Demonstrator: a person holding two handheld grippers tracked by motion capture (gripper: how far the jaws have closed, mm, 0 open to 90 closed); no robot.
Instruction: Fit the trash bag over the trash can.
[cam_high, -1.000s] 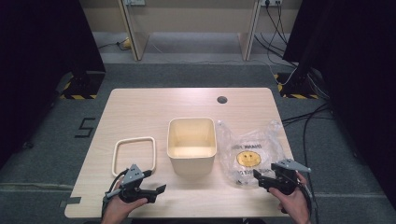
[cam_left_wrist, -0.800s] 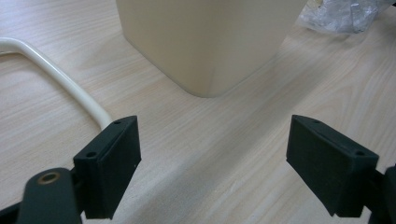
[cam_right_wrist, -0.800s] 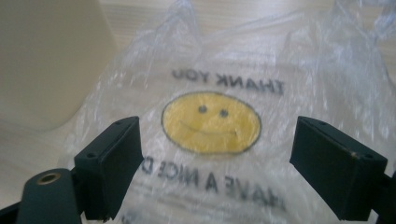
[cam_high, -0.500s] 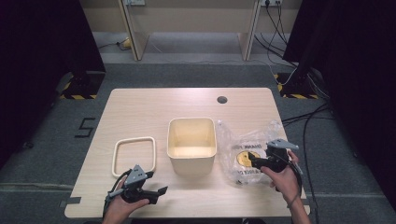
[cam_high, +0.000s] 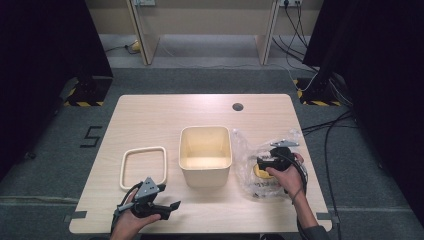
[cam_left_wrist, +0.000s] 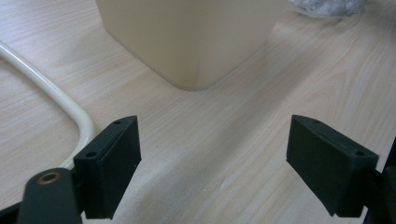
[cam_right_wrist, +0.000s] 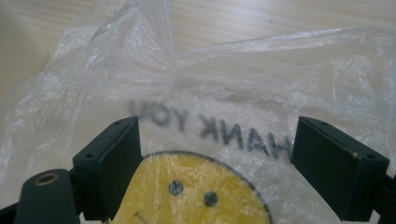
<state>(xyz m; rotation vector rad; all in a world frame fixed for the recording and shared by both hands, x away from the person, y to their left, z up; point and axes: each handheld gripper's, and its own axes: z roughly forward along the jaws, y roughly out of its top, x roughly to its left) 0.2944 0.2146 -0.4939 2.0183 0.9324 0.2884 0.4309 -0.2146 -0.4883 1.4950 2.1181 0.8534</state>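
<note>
A clear plastic bag (cam_high: 265, 160) with a yellow smiley face (cam_right_wrist: 196, 191) and black lettering lies on the table's right side. My right gripper (cam_high: 263, 164) hovers low over it, open, jaws wide either side of the printed face. A cream square tub (cam_high: 205, 154) stands mid-table, its wall (cam_left_wrist: 191, 42) just ahead of my left gripper (cam_high: 167, 207). That gripper is open near the front edge with nothing between its jaws. A cream square lid frame (cam_high: 143, 167) lies flat left of the tub, its rim (cam_left_wrist: 56, 98) beside the left jaw.
The wooden table (cam_high: 150, 120) has a round cable hole (cam_high: 238, 106) near its far edge. Grey carpet surrounds it, with cables (cam_high: 330, 125) on the floor at the right and desk legs behind.
My right gripper has moved forward from the front edge onto the plastic bag, over the smiley face. The left gripper has barely shifted.
</note>
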